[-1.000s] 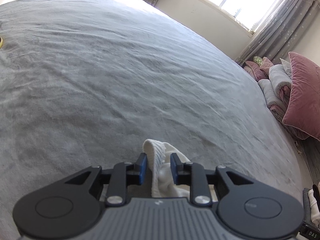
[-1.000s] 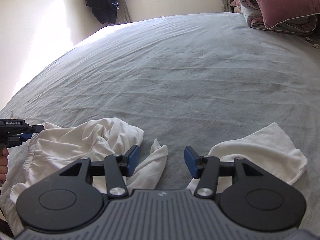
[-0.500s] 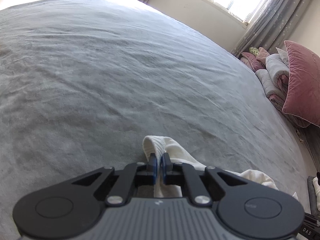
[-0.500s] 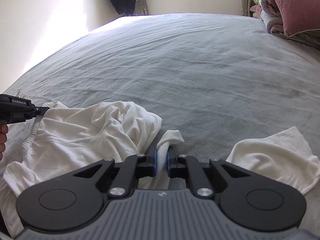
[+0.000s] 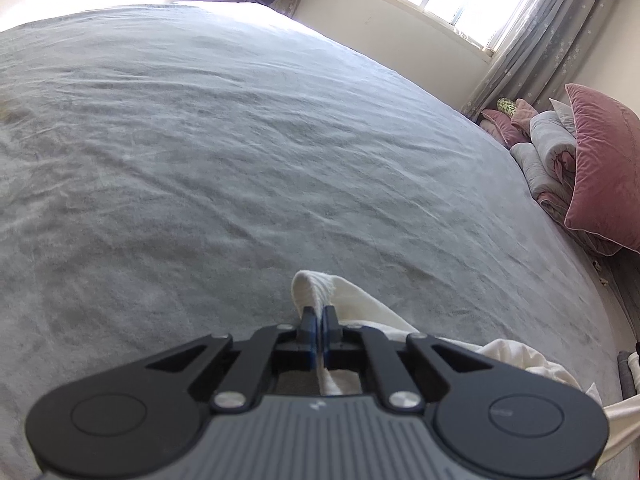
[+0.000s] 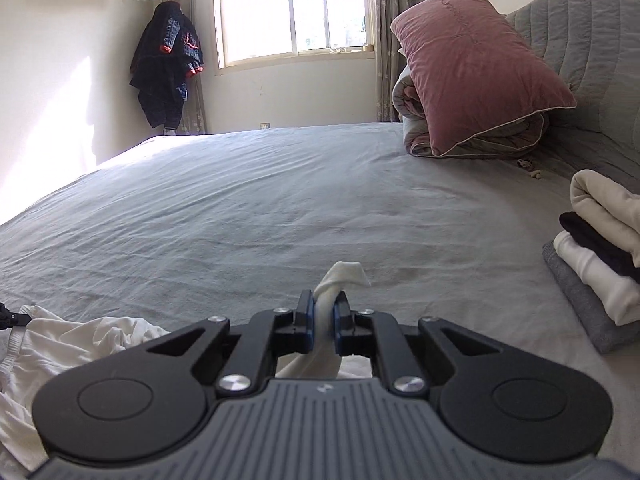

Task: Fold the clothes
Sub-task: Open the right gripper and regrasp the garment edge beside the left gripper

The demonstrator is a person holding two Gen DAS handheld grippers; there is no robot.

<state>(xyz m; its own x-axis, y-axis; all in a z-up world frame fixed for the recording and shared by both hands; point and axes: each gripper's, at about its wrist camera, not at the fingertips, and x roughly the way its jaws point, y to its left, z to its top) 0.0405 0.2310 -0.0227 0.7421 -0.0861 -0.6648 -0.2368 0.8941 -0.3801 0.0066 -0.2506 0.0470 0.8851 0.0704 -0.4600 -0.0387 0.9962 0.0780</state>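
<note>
— Grey bedding is seen across the wide bed (image 6: pixel 248 200), with a pink pillow (image 6: pixel 476 68) on rolled quilts at its head. Where is the garment found?

— White garment (image 6: pixel 76 344) is seen crumpled on the bed, far from the pillow, at the near edge. Its ribbed hem is pinched in the left tool (image 5: pixel 319 330), whose pads are pressed nearly together. A bunched corner is clamped in the right tool (image 6: pixel 323 318), with cloth poking out past the pads.

— How is it judged to handle?

— Soft, light and limp; sagging is expected wherever it is unsupported. Hems and corners are judged the best holds, since thin cloth could slip from a shallow pinch. Folded clothes (image 6: pixel 596 252) are stacked nearer the pillow
</note>
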